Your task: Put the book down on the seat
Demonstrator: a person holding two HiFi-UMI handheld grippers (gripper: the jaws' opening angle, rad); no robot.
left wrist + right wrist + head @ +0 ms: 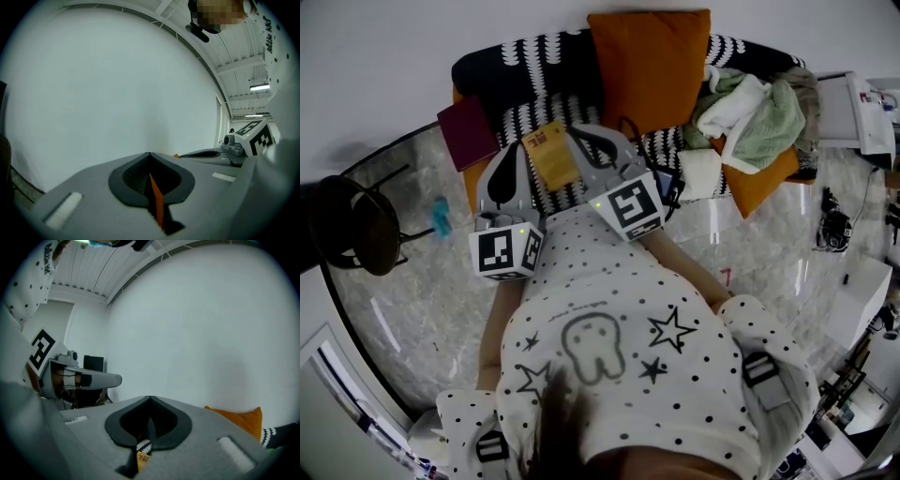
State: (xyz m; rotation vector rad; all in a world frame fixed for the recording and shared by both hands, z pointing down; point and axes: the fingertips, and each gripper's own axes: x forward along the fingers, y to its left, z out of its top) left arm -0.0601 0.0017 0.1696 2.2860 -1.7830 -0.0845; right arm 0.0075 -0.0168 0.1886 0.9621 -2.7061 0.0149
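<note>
1. Your left gripper (150, 177) had its jaws clenched on the thin yellow-orange paperback book (551, 155). The book's edge showed as an orange sliver between the pads.
2. Your right gripper (150, 422) also had its jaws pressed together. The book's labelled face showed through the slit beneath them, but I could not confirm a grip there.
3. The book hung between the two grippers, above the front edge of the black-and-white patterned sofa seat (525, 114), apparently not yet resting on it.
4. Further out, a maroon book (467, 131) leaned at the sofa's left end, an orange cushion (649, 66) stood against its back, and pale crumpled clothes (750, 111) were heaped at its right end.
5. The book looked light, thin and floppy, with a smooth cover that could slip. It would have sagged if pinched by one edge, so a hold near the spine would have been best, lowering it flat.
</note>
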